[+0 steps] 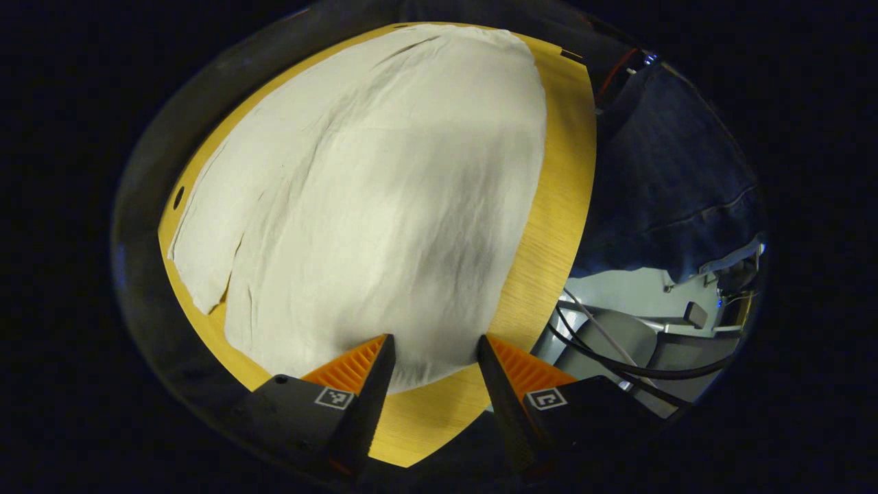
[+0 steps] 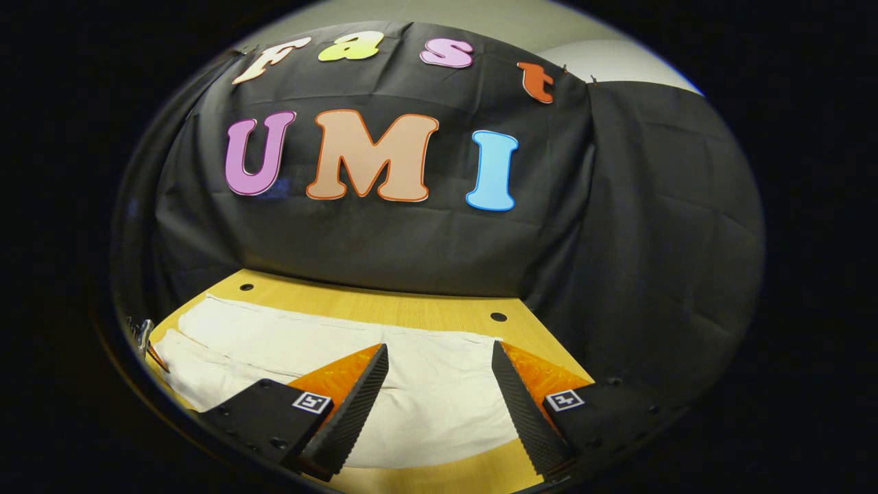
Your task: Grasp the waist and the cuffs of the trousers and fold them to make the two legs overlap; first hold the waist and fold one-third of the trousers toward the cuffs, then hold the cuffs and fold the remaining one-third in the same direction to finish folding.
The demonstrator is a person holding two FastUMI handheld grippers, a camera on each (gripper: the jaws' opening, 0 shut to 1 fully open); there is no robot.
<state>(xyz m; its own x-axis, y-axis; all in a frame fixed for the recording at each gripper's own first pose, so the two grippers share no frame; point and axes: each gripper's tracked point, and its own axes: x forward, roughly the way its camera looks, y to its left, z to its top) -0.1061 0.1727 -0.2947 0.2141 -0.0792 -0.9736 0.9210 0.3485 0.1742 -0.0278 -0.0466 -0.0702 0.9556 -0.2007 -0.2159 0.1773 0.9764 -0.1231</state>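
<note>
Two spread claws (image 1: 435, 350) (image 2: 439, 360) above pale trousers (image 1: 384, 206) on wooden table (image 1: 559, 171).

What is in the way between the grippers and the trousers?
Nothing visible. The left gripper hangs open just above the trousers on the table, with bare cloth ahead. The right gripper is open over the trousers too, nothing between.

Pale trousers (image 1: 370, 206) on wooden table (image 1: 559, 206)
</note>
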